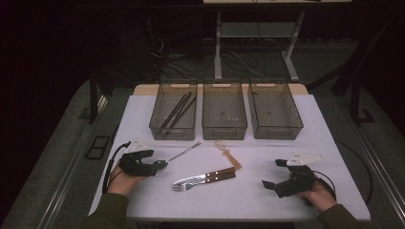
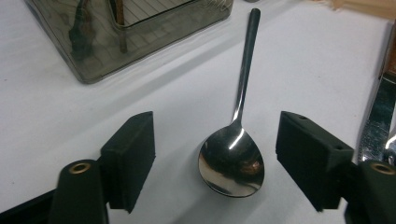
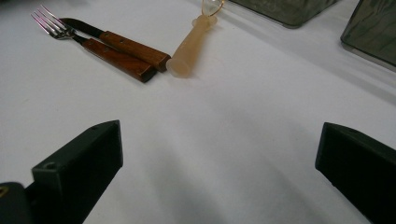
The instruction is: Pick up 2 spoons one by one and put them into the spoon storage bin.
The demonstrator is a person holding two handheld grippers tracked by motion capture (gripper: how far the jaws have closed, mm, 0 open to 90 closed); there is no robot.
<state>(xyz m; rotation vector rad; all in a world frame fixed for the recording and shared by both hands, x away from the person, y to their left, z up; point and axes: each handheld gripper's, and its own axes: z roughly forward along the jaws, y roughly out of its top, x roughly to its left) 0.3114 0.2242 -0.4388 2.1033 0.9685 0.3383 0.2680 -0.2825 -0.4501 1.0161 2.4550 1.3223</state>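
The shiny metal spoon (image 2: pixel 232 161) lies flat on the white surface (image 1: pixel 267 200), its round bowl between the left hand-held gripper (image 1: pixel 161 165) jaws, which do not touch it; the right hand-held gripper (image 1: pixel 265 184) gapes wide, empty; one see-through grey bin (image 1: pixel 173 130) holds dark chopsticks (image 1: pixel 177 110).

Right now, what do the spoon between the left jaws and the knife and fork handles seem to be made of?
Spoon: looks like polished metal, probably steel; its bowl mirrors light and surroundings. Knife handle and fork handle: apparently wood, reddish brown with a low sheen; varnish cannot be told.
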